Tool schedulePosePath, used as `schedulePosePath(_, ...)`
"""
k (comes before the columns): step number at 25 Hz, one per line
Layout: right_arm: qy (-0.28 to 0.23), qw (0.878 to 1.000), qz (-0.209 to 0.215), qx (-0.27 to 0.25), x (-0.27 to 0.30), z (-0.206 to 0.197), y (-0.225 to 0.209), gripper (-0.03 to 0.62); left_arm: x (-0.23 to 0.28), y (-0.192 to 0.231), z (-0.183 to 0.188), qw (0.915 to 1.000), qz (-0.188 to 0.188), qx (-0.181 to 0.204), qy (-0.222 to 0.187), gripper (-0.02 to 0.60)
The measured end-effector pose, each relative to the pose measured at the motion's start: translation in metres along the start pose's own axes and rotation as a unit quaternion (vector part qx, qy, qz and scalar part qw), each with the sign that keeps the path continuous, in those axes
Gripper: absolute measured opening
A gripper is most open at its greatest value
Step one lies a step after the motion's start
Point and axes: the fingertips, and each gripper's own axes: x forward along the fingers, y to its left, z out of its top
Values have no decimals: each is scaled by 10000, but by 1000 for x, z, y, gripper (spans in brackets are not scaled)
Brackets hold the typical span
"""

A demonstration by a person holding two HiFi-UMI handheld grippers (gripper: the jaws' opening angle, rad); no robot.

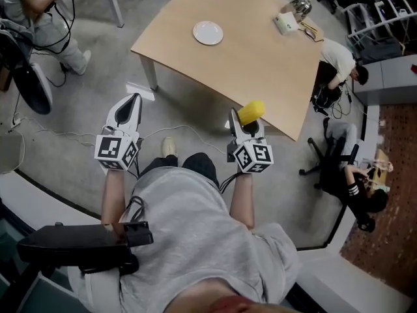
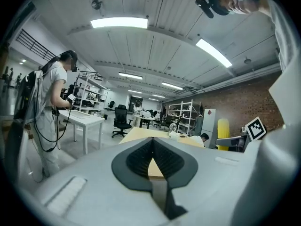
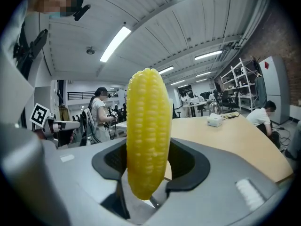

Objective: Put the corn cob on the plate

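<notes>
A: Right tool (image 1: 242, 120) is clamped on the corn cob (image 1: 251, 111), pinching it low down, so most of the yellow cob stands clear of the jaws. It's up in the air at about the bench's (image 1: 260, 64) near edge, not set down anywhere.

B: And the plate (image 1: 208, 32)?

A: Empty, in the bench's left half, back from the near edge. It's well apart from the cob, ahead of the right tool and a little to its left. That's the line the carry turns on, I'd say: forward over the near edge, drifting left.

B: Left tool (image 1: 133, 100) any use here?

A: It hangs off the bench, over the floor, jaws pressed together on nothing. The right one has the cob, so it's the one to go.

B: What do the views split between them?

A: Only the head view shows the plate. The right gripper view gives the grip: the cob's long axis upright between the jaws, with a white box (image 3: 214, 120) on the bench beyond. There's no plate in it, and the cob may be covering it.
</notes>
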Motion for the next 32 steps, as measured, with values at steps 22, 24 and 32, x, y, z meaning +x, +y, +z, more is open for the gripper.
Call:
schedulePosePath(22, -70, 9999, 128, -44, 71, 20, -9, 235, 45, 49, 11, 9996, 217, 56, -159, 18)
schedulePosePath(24, -52, 9998, 161, -40, 82, 22, -13, 235, 55, 53, 12, 9996, 252, 55, -139, 18)
schedulePosePath(32, 91, 9998, 196, 42, 118, 28, -40, 235, 100, 53, 16, 9997, 258, 13, 3, 18)
